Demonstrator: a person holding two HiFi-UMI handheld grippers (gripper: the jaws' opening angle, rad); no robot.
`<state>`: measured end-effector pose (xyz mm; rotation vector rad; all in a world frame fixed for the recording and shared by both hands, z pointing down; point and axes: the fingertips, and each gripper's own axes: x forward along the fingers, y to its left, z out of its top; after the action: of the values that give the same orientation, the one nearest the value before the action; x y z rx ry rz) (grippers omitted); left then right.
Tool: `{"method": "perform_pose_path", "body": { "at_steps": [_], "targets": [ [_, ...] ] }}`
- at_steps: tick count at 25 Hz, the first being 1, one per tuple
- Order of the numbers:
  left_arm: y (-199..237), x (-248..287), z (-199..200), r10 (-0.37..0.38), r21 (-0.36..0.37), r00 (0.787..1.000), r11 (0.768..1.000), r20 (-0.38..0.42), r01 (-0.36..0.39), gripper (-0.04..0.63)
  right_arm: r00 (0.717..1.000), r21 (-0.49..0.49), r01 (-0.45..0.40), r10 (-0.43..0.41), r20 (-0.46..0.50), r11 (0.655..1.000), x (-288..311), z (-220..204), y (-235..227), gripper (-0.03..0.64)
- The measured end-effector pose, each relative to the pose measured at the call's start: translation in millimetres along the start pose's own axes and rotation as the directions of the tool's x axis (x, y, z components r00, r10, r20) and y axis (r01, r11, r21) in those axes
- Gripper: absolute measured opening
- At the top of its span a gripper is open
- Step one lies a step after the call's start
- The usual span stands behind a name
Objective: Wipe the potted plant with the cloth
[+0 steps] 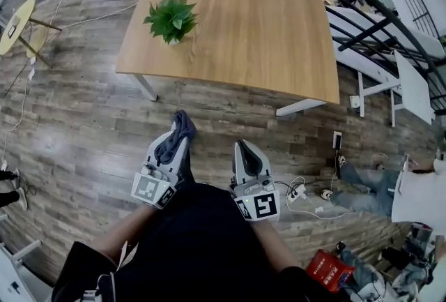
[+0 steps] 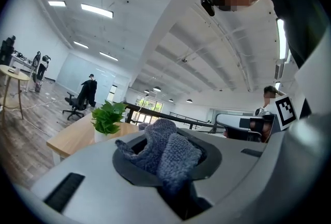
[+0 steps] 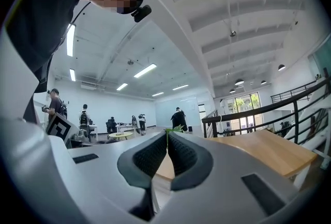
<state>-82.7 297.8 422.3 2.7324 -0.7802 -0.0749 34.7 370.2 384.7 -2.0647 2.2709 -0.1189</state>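
Status: left gripper is clamped on a soft grey knitted cloth. It's bunched between the pads, with a loose tuft poking past the tips. Right gripper is empty, pads pressed together. Both point level toward the light wooden rectangular bench.

Small green leafy potted plant stands upright on the bench near its front-left corner, alone. It's well apart from both grippers; the person is out on the wood-plank floor, not yet at the bench. Wiping not started, my read.

Handling, judged by looks:
- cloth: light, limp, no stiffness. Only the tuft beyond the tips will wipe, so the grip is fine as is. A deeper bite would put hard plastic against the leaves.
- plant: small, probably light, so it will likely slide or tip on the smooth bench top under a sideways push. Leaves look thin and springy, easy to crease or tear.
- pot: mostly hidden under foliage in the head view. The left gripper view shows a pale wall below the leaves. Hold there, low down, not on the stems.

Right gripper must open before it can brace the pot. Then light strokes, stem outward.
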Motion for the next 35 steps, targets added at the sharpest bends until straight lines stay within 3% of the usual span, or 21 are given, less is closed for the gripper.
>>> {"method": "perform_pose_path", "body": {
  "at_steps": [14, 19, 25, 28, 30, 33, 34, 35],
  "targets": [
    [176.1, 107.2, 28.9, 0.038, -0.003, 0.998, 0.999, -0.045, -0.038, 0.107, 0.998, -0.040, -0.063, 0.061, -0.034, 0.997, 215.7, 3.3, -35.5, 0.020],
    [218.6, 130.7, 37.3, 0.059, 0.015, 0.997, 0.998, -0.041, -0.058, 0.107, 0.996, -0.041, -0.063, 0.061, -0.063, 0.997, 263.8, -9.9, -46.2, 0.020],
    [251.7, 141.2, 16.8, 0.116, 0.025, 0.990, 0.993, -0.080, -0.115, 0.108, 0.986, -0.038, -0.134, 0.129, -0.108, 0.990, 306.0, -40.5, -61.7, 0.020],
    [267.4, 144.3, -4.8, 0.161, 0.039, 0.980, 0.987, -0.116, -0.157, 0.108, 0.971, -0.050, -0.201, 0.192, -0.145, 0.978, 327.9, -59.8, -72.2, 0.020],
    [280.9, 141.5, -28.3, 0.198, 0.010, 0.966, 0.980, -0.165, -0.199, 0.107, 0.952, -0.061, -0.252, 0.237, -0.192, 0.966, 339.1, -77.9, -77.3, 0.021],
    [306.2, 147.9, -59.4, 0.196, -0.046, 0.954, 0.976, -0.226, -0.211, 0.107, 0.927, -0.059, -0.304, 0.282, -0.247, 0.951, 355.1, -103.4, -84.3, 0.022],
    [314.8, 154.2, -64.1, 0.189, -0.065, 0.954, 0.976, -0.235, -0.209, 0.108, 0.918, -0.053, -0.322, 0.298, -0.263, 0.945, 359.9, -111.2, -85.6, 0.029],
    [322.7, 161.4, -66.2, 0.187, -0.082, 0.953, 0.974, -0.238, -0.212, 0.108, 0.906, -0.044, -0.343, 0.318, -0.281, 0.938, 363.7, -120.0, -86.1, 0.078]
  ]
}}
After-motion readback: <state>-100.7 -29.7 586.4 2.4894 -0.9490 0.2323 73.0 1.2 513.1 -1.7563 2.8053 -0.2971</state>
